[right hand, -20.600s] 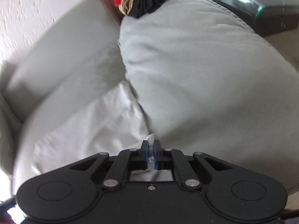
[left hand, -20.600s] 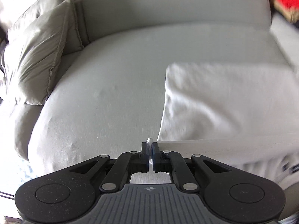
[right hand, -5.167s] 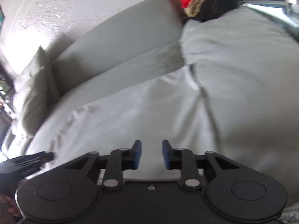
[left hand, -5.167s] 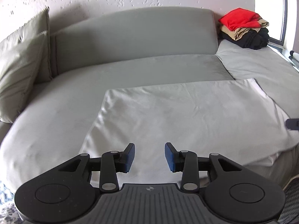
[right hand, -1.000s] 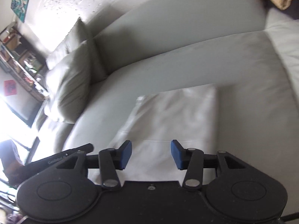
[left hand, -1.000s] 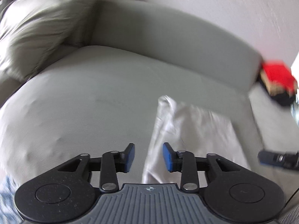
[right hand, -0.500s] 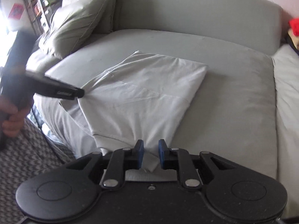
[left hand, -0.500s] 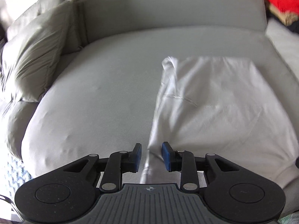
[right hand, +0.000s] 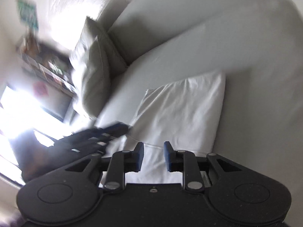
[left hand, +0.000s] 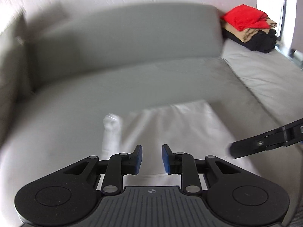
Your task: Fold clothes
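A white garment [left hand: 176, 128] lies folded on the grey sofa seat [left hand: 132, 83], with a narrow bunched strip along its left side. My left gripper [left hand: 151, 158] is open and empty, just over the garment's near edge. My right gripper [right hand: 153, 156] is open and empty over the garment [right hand: 181, 113] near its front hem. The right gripper's arm shows in the left wrist view [left hand: 265, 141] at the garment's right edge. The left gripper shows blurred in the right wrist view [right hand: 98, 134] at the garment's left edge.
A stack of folded clothes, red on tan on black [left hand: 250, 30], sits on the sofa's far right by a window. A grey cushion [right hand: 92, 71] leans at the sofa's left end. A shelf unit [right hand: 43, 64] stands beyond it.
Both grippers were nearly shut at the garment's front edge half a second ago; now both are wider open and drawn back. The garment lies in a narrower folded shape.
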`<move>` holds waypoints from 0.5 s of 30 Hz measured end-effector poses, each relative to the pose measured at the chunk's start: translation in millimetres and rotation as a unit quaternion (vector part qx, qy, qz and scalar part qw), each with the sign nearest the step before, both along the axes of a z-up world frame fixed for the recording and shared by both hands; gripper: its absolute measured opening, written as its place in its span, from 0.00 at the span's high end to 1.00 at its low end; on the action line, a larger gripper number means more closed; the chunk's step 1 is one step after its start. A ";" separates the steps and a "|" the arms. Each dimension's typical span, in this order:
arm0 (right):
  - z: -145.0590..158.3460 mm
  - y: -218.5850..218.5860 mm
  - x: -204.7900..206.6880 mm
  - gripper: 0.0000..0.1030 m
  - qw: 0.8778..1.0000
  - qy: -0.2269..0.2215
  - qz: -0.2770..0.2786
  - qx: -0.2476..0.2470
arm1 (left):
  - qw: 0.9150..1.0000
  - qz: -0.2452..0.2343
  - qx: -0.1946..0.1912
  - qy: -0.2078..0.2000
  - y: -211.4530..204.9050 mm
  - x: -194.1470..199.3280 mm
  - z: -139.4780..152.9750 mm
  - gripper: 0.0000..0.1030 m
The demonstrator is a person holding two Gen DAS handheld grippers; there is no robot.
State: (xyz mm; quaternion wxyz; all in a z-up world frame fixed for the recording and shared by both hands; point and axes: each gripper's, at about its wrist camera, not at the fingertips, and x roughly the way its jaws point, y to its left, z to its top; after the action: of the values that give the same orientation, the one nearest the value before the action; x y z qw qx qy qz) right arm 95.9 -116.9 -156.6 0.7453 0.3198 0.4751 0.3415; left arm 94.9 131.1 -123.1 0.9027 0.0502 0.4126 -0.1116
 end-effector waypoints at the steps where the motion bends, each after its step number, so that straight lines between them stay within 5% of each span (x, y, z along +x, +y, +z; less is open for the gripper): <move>1: -11.0 0.1 5.3 0.77 1.000 0.024 -0.004 0.015 | 1.000 0.008 0.002 0.018 -0.1 6.7 -9.0 0.77; 4: -34.3 1.6 23.5 0.81 0.997 0.062 -0.039 0.015 | 0.996 0.075 0.030 0.029 10.3 28.4 -23.5 0.73; 7: -48.3 -5.3 41.2 0.95 0.993 0.063 -0.102 0.019 | 0.986 0.165 0.028 0.029 34.8 46.2 -32.3 0.70; 11: -55.2 -17.3 55.5 1.00 0.983 0.041 -0.177 -0.006 | 0.977 0.212 0.029 0.017 48.7 50.7 -32.1 0.59; 12: -53.1 -19.1 56.3 1.00 0.981 0.034 -0.190 -0.017 | 0.974 0.225 0.040 -0.001 48.9 47.8 -27.7 0.64; 13: -49.1 -20.4 55.1 0.95 0.978 0.025 -0.205 -0.033 | 0.970 0.238 0.055 -0.023 48.4 43.8 -22.1 0.80; 15: -40.1 -22.5 50.0 0.81 0.974 0.009 -0.222 -0.045 | 0.959 0.263 0.083 -0.067 47.4 36.0 -11.0 0.85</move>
State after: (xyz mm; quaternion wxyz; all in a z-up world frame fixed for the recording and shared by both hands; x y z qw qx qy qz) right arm 146.0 -139.4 -196.6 0.8117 0.3866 0.4137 0.1430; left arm 130.9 178.5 -134.1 0.9183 0.0221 0.3578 0.1681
